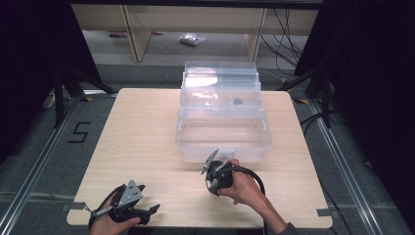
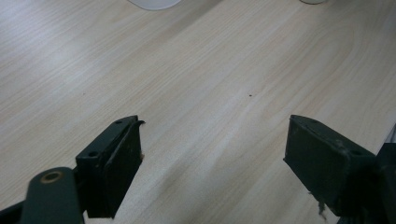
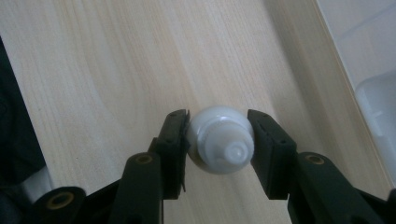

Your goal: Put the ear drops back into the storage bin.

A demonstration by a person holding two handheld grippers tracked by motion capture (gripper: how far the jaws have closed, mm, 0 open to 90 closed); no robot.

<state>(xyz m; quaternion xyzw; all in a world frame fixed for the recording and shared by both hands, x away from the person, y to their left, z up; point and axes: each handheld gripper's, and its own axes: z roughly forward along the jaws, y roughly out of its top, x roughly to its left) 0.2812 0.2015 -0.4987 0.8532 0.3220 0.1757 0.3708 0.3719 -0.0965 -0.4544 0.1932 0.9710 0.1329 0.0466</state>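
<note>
A small white round bottle with a nozzle cap sits between the jaws of my right gripper, which is shut on it above the wooden table. In the high view my right gripper is held just in front of a clear plastic box with its lid up. My left gripper rests low at the table's front left, open with nothing between its jaws; in its own view my left gripper frames bare wood.
The clear box stands at the table's middle back, its raised lid behind it with a small dark object inside. Shelving legs and cables lie on the floor beyond the table. The table's left half is bare wood.
</note>
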